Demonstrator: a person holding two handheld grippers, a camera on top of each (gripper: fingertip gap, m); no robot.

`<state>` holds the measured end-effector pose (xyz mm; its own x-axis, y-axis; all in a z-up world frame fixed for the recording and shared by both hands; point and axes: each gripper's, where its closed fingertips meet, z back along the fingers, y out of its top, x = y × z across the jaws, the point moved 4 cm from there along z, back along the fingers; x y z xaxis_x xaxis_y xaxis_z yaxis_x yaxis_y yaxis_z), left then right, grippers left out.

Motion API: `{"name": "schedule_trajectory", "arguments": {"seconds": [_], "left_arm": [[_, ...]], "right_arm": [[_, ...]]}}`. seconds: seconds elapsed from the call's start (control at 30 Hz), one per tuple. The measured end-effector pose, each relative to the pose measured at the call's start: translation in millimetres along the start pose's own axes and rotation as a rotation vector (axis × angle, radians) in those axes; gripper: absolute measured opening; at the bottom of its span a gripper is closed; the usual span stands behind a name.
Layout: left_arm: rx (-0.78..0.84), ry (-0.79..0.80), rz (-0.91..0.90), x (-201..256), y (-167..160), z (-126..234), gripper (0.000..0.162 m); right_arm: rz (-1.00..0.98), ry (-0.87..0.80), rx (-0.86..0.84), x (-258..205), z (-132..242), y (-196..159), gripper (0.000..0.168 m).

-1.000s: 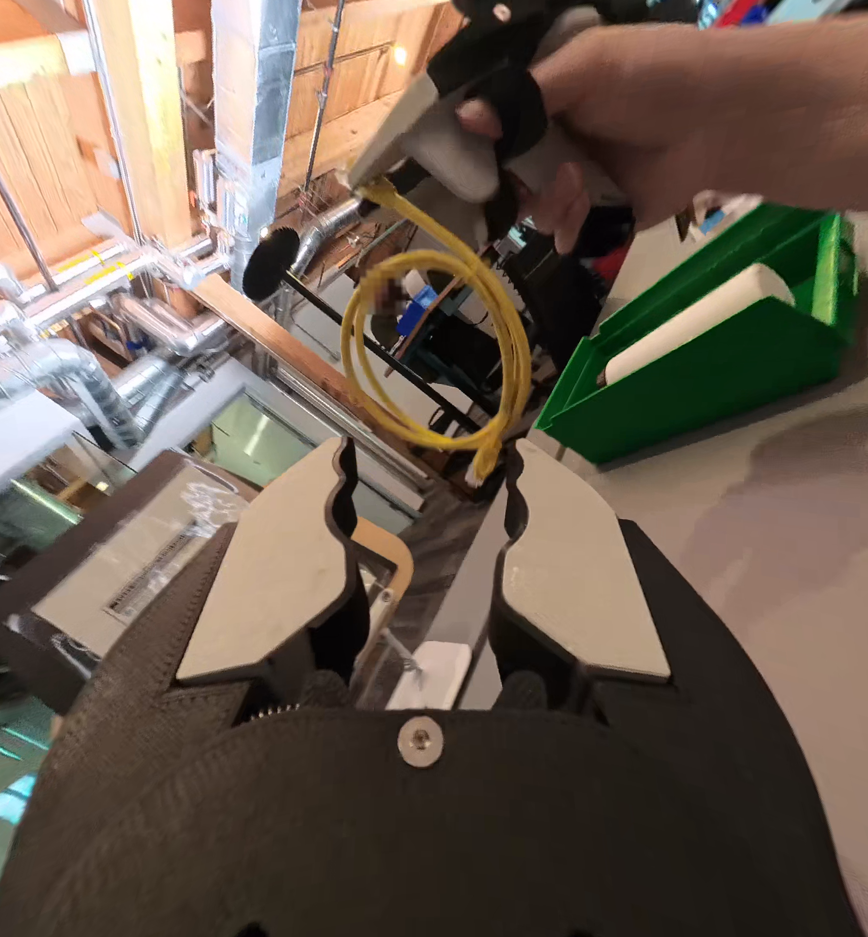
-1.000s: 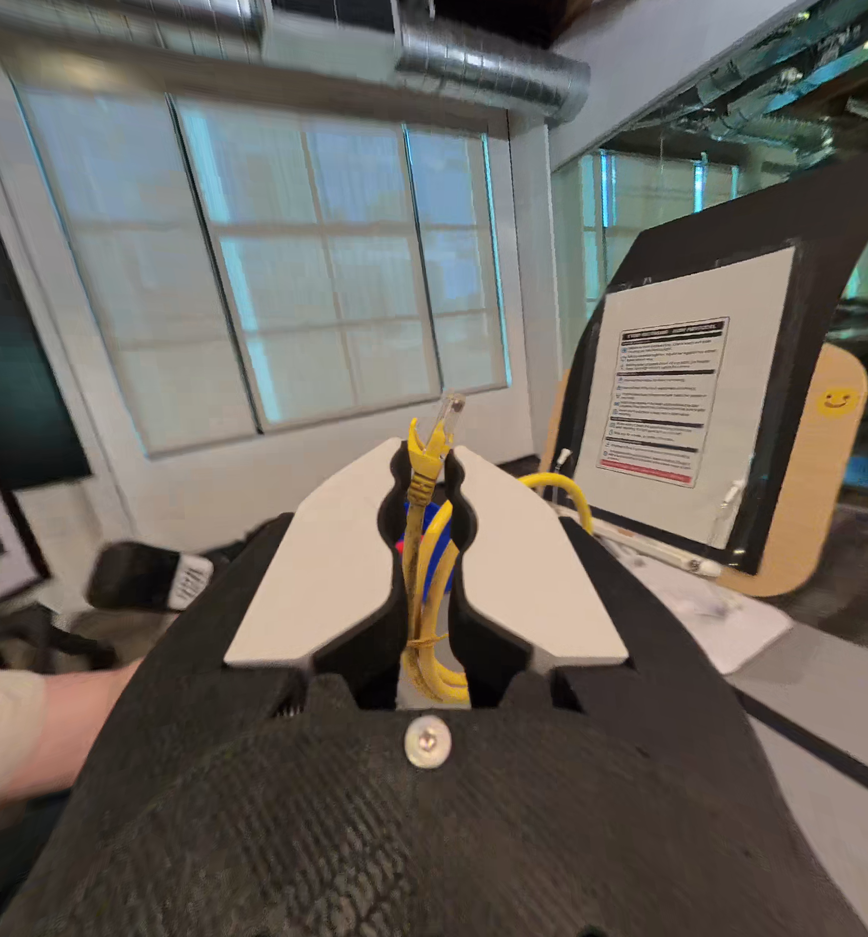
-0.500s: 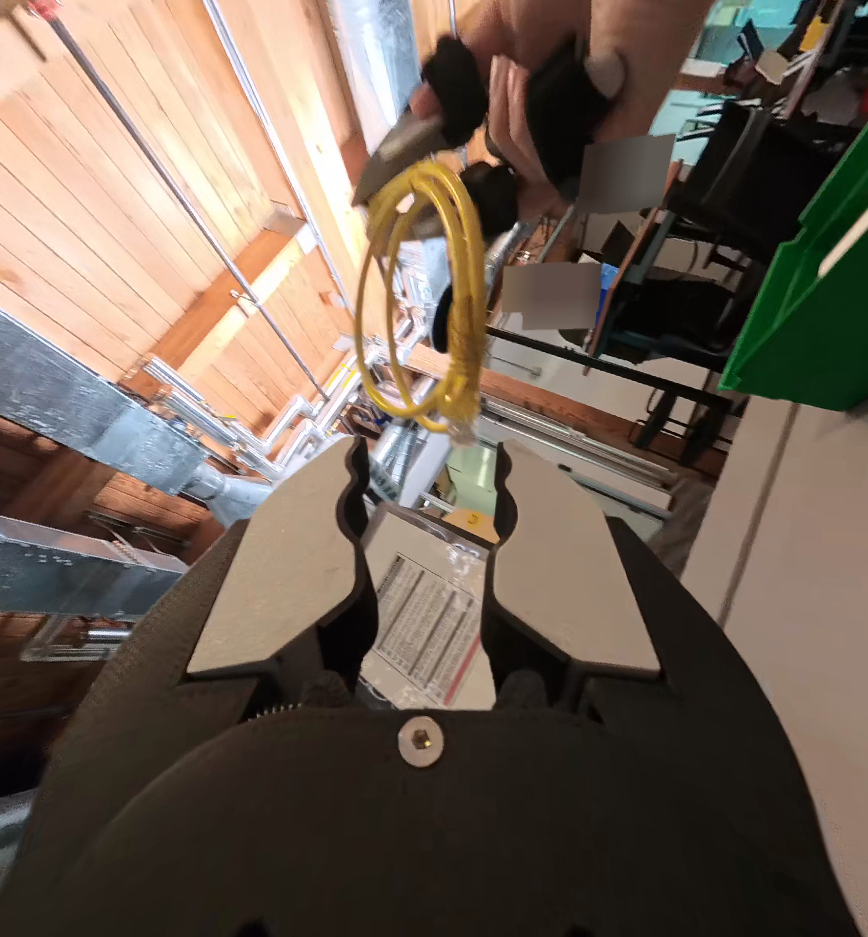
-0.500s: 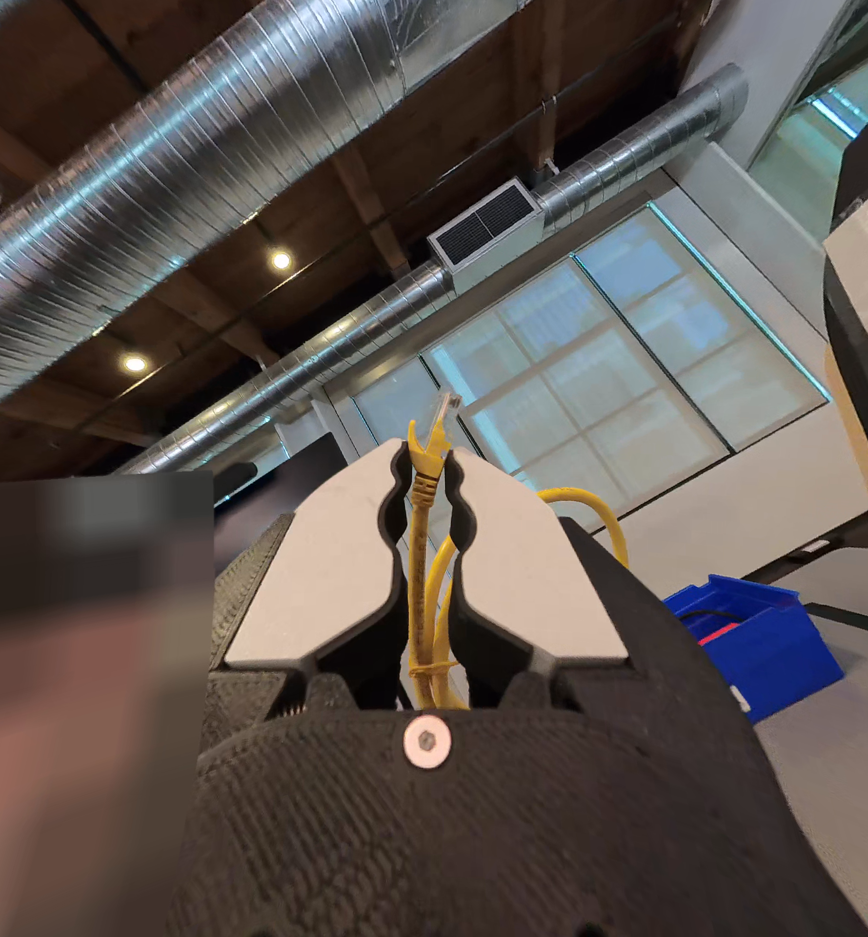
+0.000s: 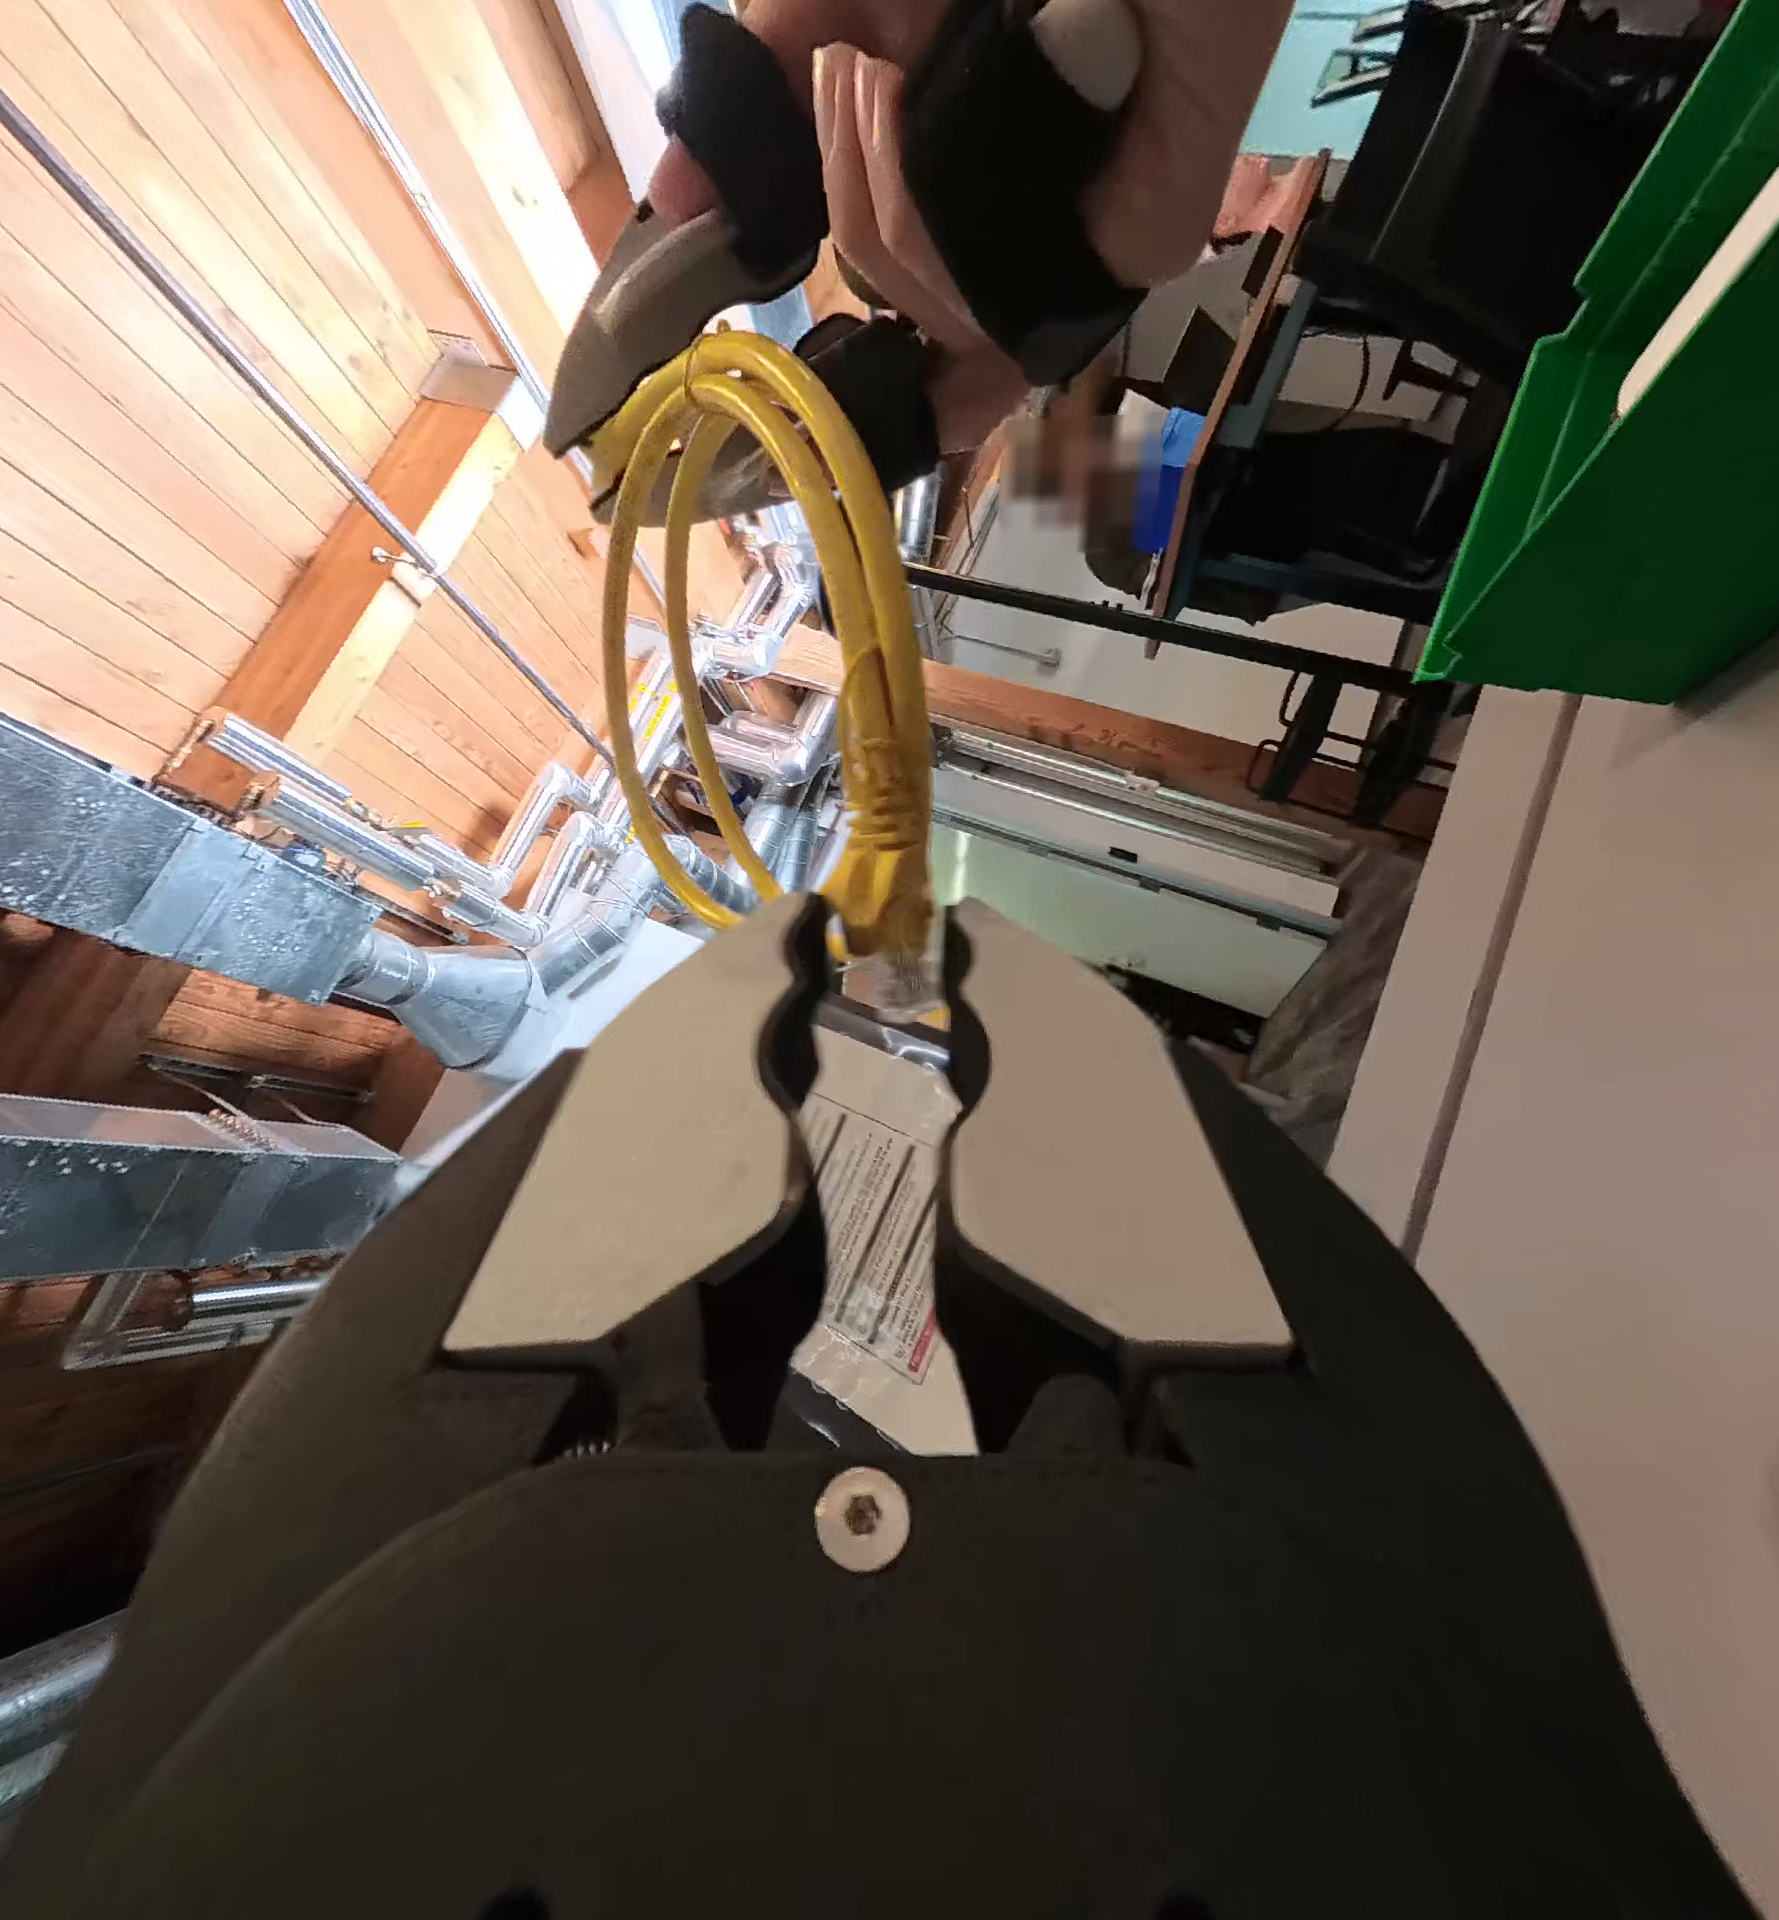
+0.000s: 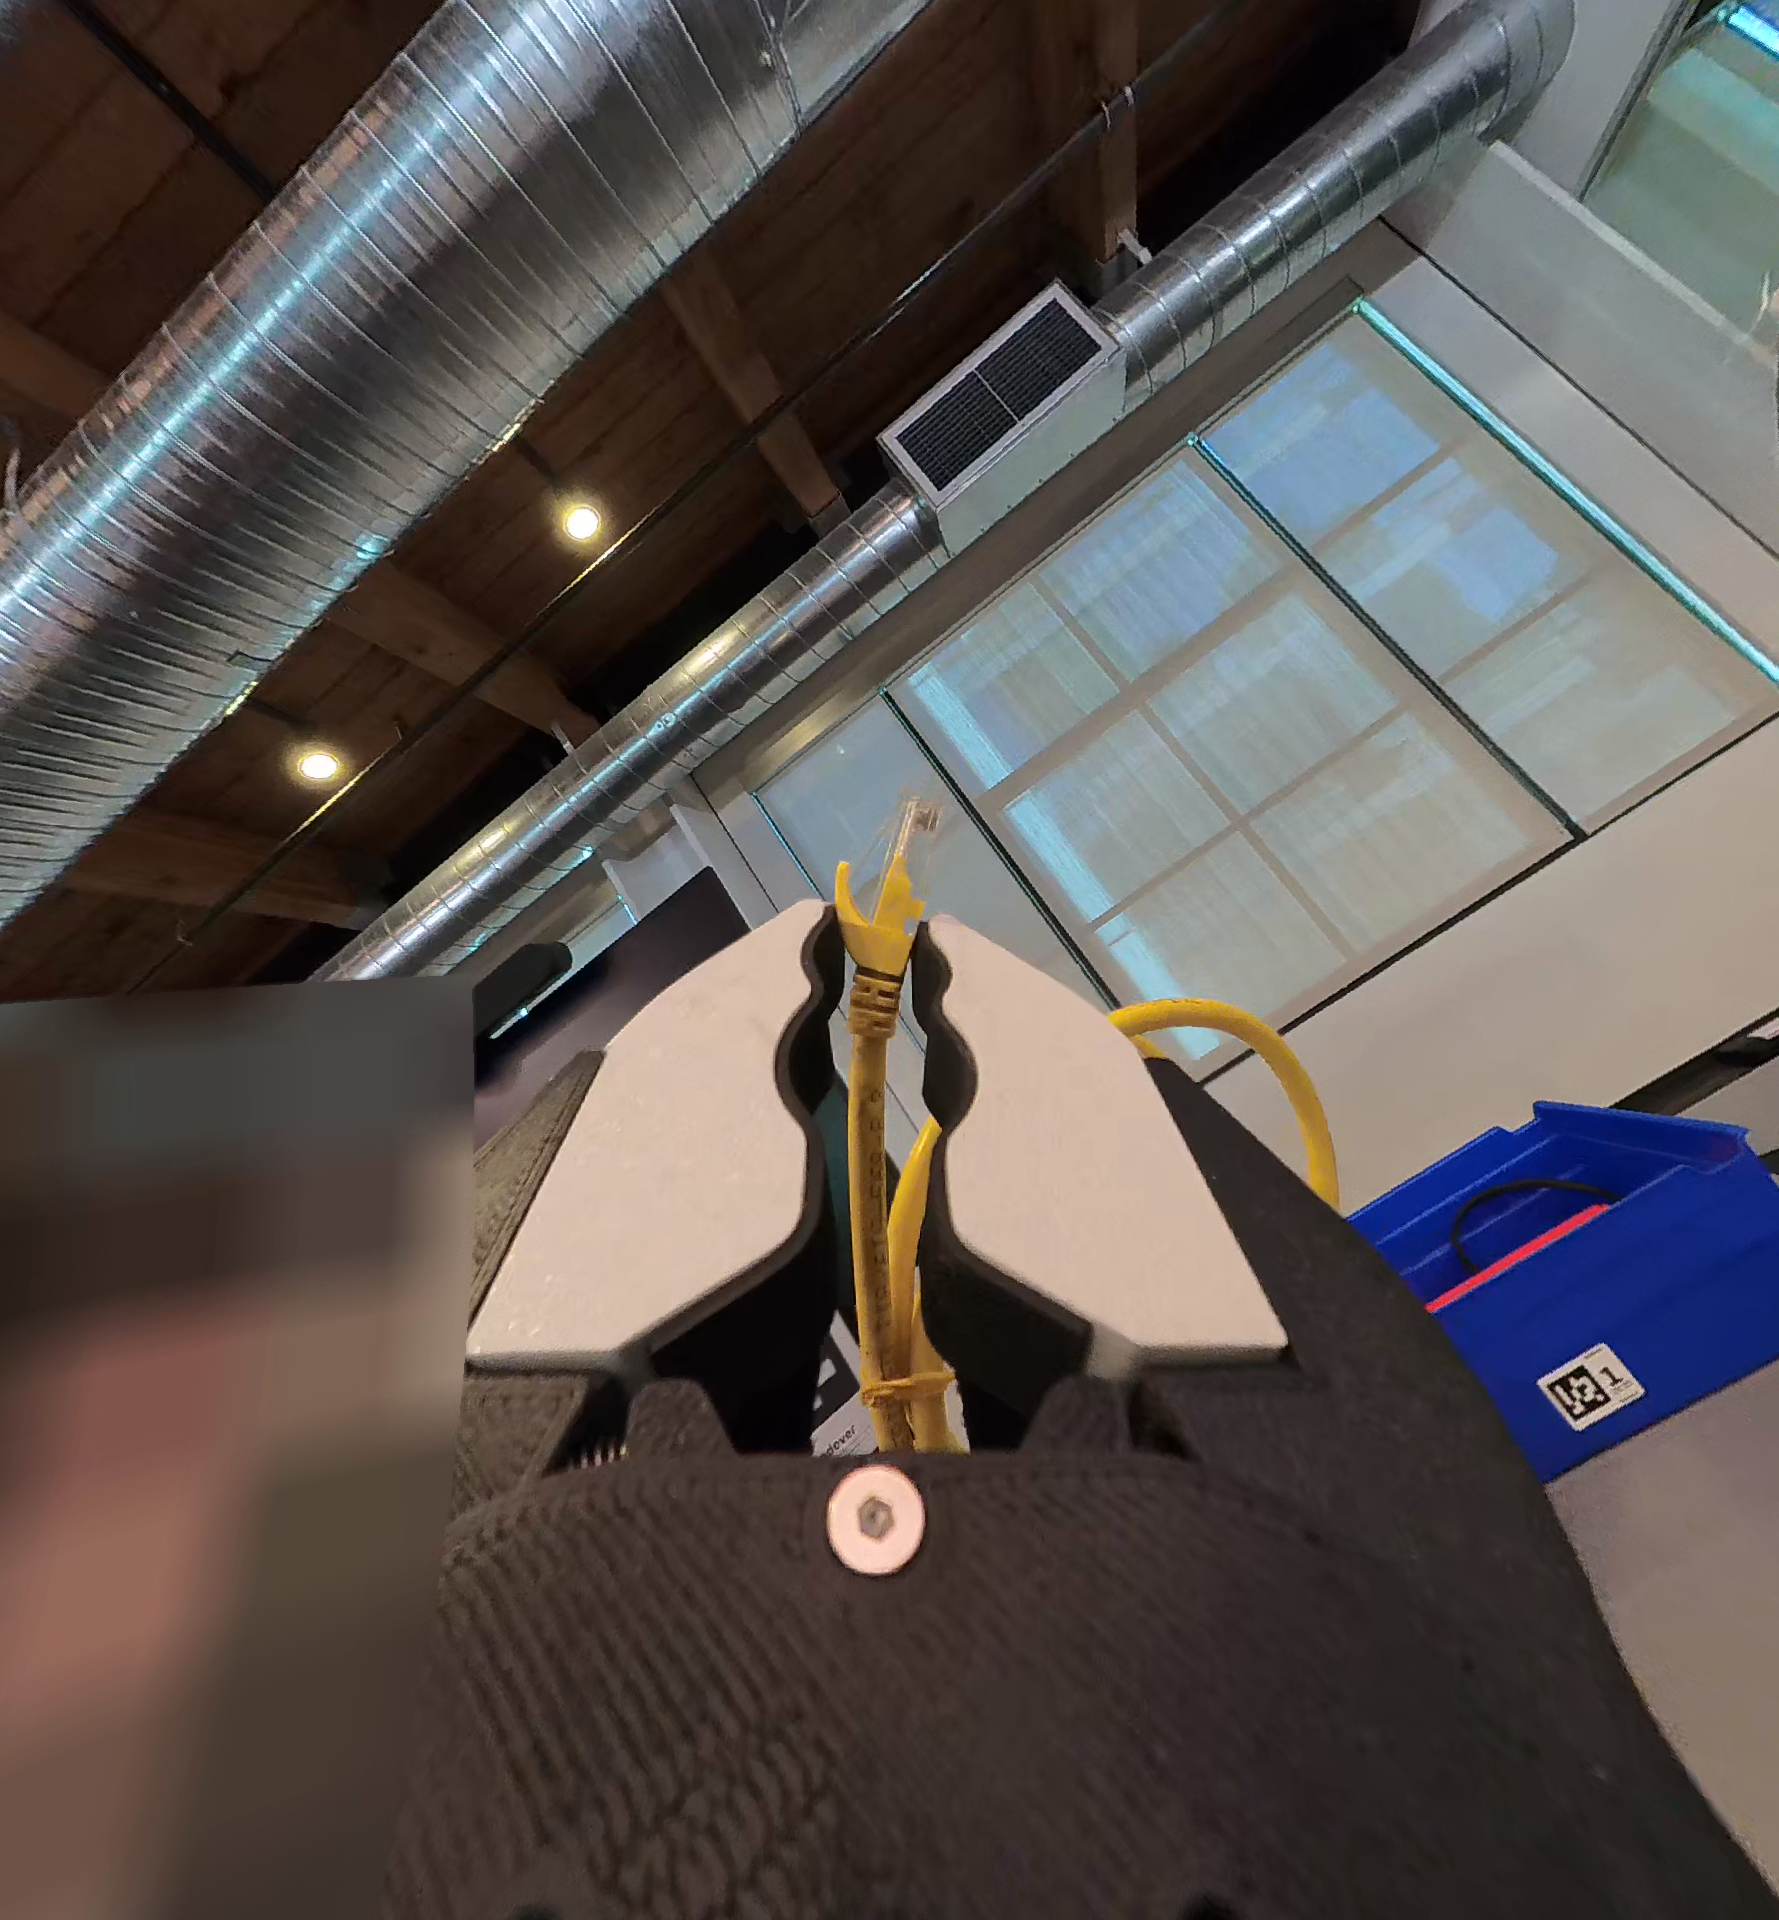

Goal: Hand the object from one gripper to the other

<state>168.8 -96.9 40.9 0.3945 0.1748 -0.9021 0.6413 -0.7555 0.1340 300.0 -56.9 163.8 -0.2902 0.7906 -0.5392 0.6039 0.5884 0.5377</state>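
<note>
In the left wrist view, the left hand-held gripper (image 5: 880,930) points up toward a wooden ceiling with metal ducts, its two fingers standing apart with a gap between them. The lower plug end of a coiled yellow cable (image 5: 869,665) dips into that gap at the fingertips; whether it touches either finger cannot be told. The coil hangs from the right hand-held gripper (image 5: 594,457), seen farther off at the top, held in a person's hand (image 5: 978,156) wearing black finger straps. To the right, a green bin (image 5: 1643,436) sits on the pale worktop (image 5: 1643,1039).

In the right wrist view, the right hand-held gripper (image 6: 874,914) is clamped on the yellow cable (image 6: 877,1091): one strand runs up between the closed fingers, its clear plug poking out past the tips, while another loop arcs out to the right of the gripper. Farther right, a blue bin (image 6: 1591,1278) with a black-and-white marker tag rests on the worktop (image 6: 1716,1610).
</note>
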Motion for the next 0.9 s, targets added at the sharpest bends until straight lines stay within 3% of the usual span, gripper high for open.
{"name": "schedule_trajectory", "arguments": {"seconds": [0.2, 0.27, 0.37, 0.57, 0.7, 0.9], "left_arm": [[-0.019, -0.087, 0.133, -10.1, 0.3, -0.4, 0.015], [-0.019, -0.093, 0.215, -20.4, -1.1, -0.2, 0.014], [-0.028, -0.096, 0.377, -40.5, -6.3, -0.1, 0.014], [0.012, -0.069, 0.837, -88.8, -24.8, 5.0, 0.014], [0.104, -0.153, 1.275, -113.1, -37.1, 8.1, 0.013], [0.257, -0.303, 1.889, -123.8, -55.0, 8.8, 0.013]], "right_arm": [[0.075, -0.124, -0.006, 18.1, 3.3, 3.3, 0.015], [0.147, -0.195, -0.038, 25.2, 3.7, 4.6, 0.033], [0.265, -0.277, -0.065, 31.0, 4.6, 7.1, 0.055], [0.492, -0.312, 0.004, 24.0, 5.3, 16.4, 0.056], [0.84, -0.351, -0.088, 13.0, -7.5, 1.2, 0.055], [1.629, -0.393, -0.36, 7.5, -34.4, -62.0, 0.053]]}}
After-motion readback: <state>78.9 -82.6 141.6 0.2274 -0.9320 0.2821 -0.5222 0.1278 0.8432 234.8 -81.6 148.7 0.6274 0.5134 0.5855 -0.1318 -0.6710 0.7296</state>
